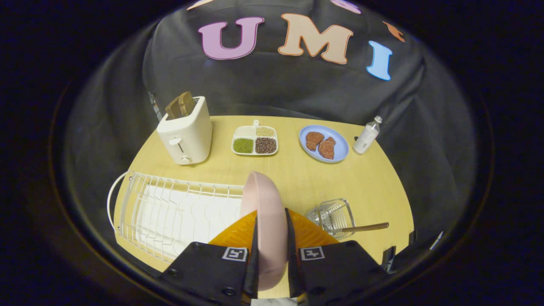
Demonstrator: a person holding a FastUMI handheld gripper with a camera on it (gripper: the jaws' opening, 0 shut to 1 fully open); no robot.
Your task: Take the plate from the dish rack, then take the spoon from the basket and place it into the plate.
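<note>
With the tongs clamped on the pink plate held edge-up beside the dish rack, it wants laying flat on bare table, clear of the basket.

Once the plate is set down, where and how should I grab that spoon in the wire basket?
Right now the gripper is shut on the pink plate. Judging by its pose, take the spoon by its wooden handle, which pokes sideways out of the tipped wire basket onto open table. Come from above, fingers straddling the handle.
</note>
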